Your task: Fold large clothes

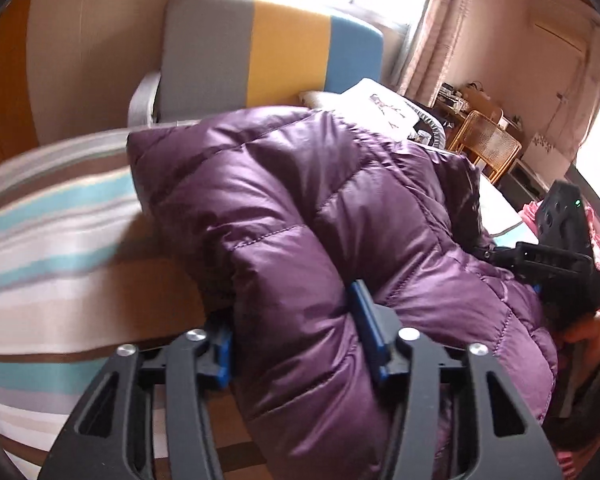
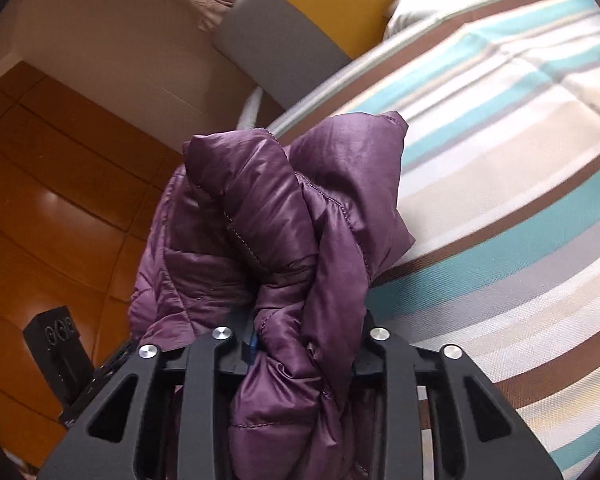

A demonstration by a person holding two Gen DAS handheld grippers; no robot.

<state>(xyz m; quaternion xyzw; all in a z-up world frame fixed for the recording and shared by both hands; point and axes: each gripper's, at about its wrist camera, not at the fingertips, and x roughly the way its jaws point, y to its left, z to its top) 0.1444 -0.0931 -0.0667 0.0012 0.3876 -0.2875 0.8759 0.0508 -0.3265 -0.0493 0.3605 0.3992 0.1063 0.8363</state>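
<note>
A purple quilted puffer jacket (image 1: 300, 208) is held up over a striped bed sheet (image 1: 52, 240). My left gripper (image 1: 296, 340) is shut on a thick fold of the jacket, its blue pads (image 1: 364, 320) pressing both sides. My right gripper (image 2: 304, 344) is shut on another bunched part of the jacket (image 2: 268, 208), which hangs crumpled in front of it. The right gripper also shows in the left wrist view (image 1: 560, 248) at the jacket's far right edge. The jacket's lower part is hidden.
The striped bed (image 2: 500, 160) runs under and right of the jacket. A grey, yellow and blue headboard cushion (image 1: 268, 56) and a white pillow (image 1: 384, 104) lie beyond. A wooden floor (image 2: 60, 200) is left of the bed. A wicker chair (image 1: 488, 144) stands far right.
</note>
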